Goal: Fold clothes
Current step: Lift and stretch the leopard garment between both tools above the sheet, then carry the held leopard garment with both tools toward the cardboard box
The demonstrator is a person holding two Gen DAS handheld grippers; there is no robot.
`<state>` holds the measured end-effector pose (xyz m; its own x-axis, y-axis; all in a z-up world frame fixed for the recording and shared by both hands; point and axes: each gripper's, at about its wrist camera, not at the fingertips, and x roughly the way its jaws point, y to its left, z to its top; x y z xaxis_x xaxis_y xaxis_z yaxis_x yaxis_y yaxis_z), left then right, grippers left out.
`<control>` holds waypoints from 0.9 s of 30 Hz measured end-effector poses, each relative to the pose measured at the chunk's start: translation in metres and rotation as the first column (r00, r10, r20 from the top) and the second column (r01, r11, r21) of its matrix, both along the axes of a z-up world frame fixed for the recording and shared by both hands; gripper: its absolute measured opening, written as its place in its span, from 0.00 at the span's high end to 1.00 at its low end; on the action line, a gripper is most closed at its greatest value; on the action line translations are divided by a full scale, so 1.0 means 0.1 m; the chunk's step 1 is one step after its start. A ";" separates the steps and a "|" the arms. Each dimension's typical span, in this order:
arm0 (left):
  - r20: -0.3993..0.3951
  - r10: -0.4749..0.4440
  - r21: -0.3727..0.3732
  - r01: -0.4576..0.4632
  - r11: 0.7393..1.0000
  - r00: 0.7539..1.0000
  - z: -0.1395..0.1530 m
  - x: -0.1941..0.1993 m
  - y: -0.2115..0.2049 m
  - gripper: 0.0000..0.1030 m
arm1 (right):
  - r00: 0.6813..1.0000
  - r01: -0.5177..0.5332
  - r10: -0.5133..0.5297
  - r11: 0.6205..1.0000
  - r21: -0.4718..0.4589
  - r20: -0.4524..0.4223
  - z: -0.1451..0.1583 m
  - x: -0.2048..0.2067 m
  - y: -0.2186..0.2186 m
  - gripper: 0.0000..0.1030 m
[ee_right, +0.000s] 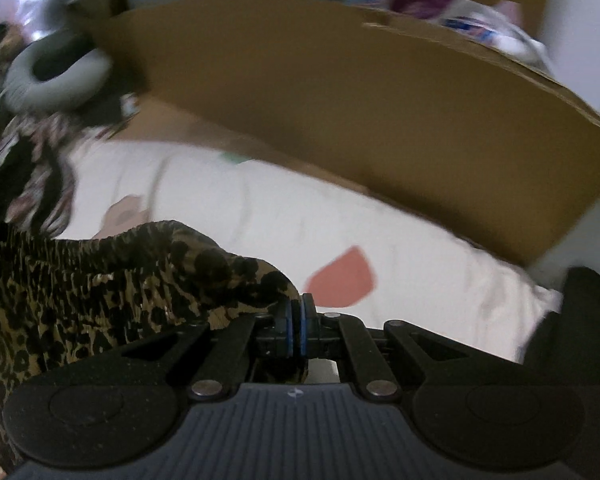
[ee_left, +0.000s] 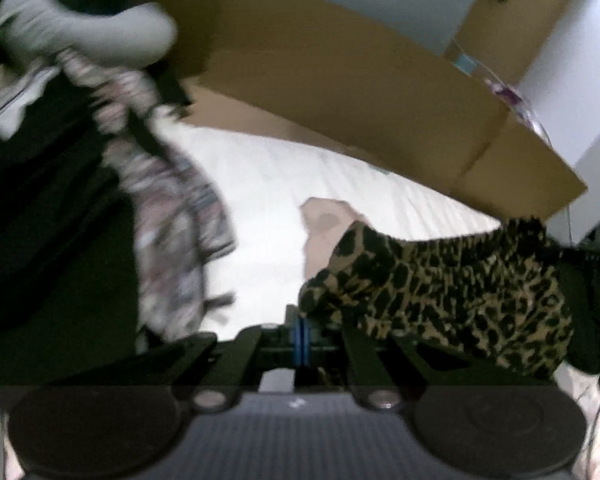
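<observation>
Both grippers pinch the leopard-print garment (ee_left: 452,280): the left gripper (ee_left: 302,338) and the right gripper (ee_right: 296,320) hold opposite edges above the white bedsheet (ee_right: 260,208). Keep it taut and level while folding.

A leopard-print garment (ee_left: 440,280), tan with black spots, hangs stretched between my two grippers above a white bed sheet. One gathered edge is pinched at my left gripper (ee_left: 302,334), the fabric running off to the right; another edge (ee_right: 100,292) is pinched at my right gripper (ee_right: 296,322), draping down to the left in soft folds.
</observation>
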<state>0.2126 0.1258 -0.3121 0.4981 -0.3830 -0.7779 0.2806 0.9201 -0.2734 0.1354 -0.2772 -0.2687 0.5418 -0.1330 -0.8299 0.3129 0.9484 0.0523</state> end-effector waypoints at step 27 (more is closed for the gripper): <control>0.007 -0.033 0.174 0.031 0.984 0.999 -0.19 1.27 -0.74 0.98 | 0.990 0.123 -0.125 0.992 -0.036 -0.060 -0.46 0.60 -0.62 1.00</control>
